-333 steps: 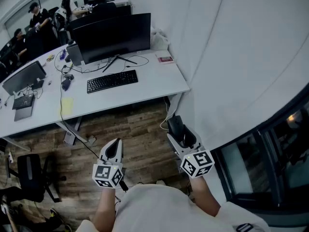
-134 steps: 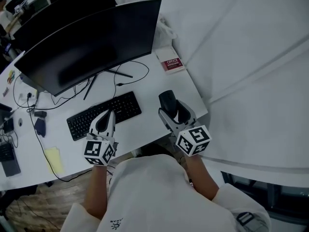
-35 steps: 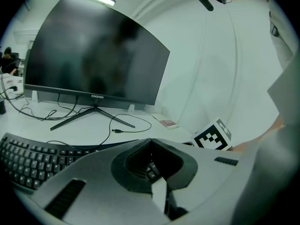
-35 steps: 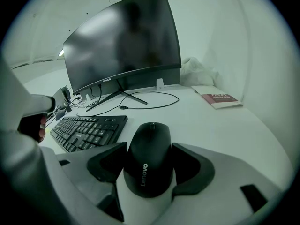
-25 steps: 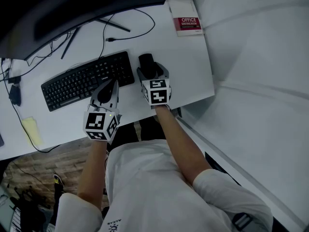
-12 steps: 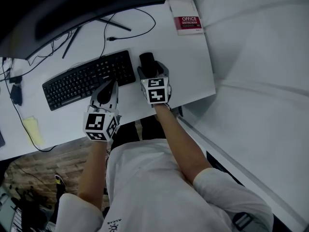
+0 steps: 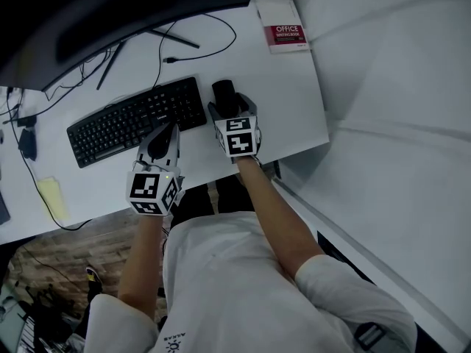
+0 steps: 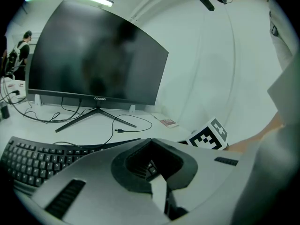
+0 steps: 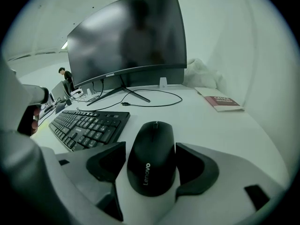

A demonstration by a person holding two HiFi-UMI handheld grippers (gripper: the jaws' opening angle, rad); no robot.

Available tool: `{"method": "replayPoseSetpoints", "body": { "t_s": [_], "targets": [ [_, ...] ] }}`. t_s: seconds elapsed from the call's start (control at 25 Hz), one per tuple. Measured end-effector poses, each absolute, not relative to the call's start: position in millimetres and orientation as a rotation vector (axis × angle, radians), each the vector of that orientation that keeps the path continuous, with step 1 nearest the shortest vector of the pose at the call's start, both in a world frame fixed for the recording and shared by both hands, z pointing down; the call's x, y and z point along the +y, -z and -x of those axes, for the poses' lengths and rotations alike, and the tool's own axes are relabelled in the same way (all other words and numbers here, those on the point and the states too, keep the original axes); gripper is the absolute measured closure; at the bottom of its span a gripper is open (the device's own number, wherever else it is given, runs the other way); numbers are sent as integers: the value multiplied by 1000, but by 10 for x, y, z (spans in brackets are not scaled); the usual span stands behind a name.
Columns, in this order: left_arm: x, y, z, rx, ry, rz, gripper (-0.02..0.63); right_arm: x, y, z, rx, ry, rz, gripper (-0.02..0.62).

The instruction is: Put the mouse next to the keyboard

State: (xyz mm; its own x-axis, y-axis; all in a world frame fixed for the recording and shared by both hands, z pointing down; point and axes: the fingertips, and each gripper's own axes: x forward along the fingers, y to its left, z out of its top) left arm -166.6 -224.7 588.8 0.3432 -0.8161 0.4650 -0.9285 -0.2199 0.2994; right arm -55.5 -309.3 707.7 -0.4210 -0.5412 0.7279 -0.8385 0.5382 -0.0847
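A black Lenovo mouse (image 9: 151,158) lies on the white desk (image 7: 294,101), just right of the black keyboard (image 7: 140,120) and about level with its right end. My right gripper (image 9: 151,146) is shut on the mouse (image 7: 224,94), one pad against each side. In the head view the right gripper (image 7: 232,103) sits low over the desk, marker cube toward me. My left gripper (image 7: 171,127) is shut and empty, hovering at the keyboard's (image 8: 37,161) near edge. In its own view the left gripper (image 8: 150,142) hides the desk in front of it.
A large dark monitor (image 7: 110,6) stands behind the keyboard, with a loose cable (image 7: 199,50) by its stand. A red office book (image 7: 283,31) lies at the desk's back right corner. The desk's right edge runs near a white curtain (image 7: 397,87). A yellow note (image 7: 50,197) sits left.
Since the earliest frames I have carried the mouse from the floor area to the desk beside the keyboard. Over the last second both grippers and the mouse have barely moved.
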Motion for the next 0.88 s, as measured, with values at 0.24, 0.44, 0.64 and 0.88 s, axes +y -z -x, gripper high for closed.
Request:
{"method": "replayPoseSetpoints", "body": {
  "t_s": [0.24,0.44,0.64,0.88],
  "targets": [
    [-2240,-5864,1615,-1524,-284,-2091,600,-3084,-6994,560,-2163,-601,-1089,259],
    [-2264,-5780,1558,-1534,-283,-2102,600,-3099,-6874,531,-2190,-588,-1077,259],
    [-2288,-5677,1508,-1551,-283,-2116,600,-3080,-6755,515,-2223,-575,-1056,259],
    [-2283,-5544,1437,-1575,-275,-2131,600,-2988,-6578,517,-2278,-556,-1004,262]
  ]
}}
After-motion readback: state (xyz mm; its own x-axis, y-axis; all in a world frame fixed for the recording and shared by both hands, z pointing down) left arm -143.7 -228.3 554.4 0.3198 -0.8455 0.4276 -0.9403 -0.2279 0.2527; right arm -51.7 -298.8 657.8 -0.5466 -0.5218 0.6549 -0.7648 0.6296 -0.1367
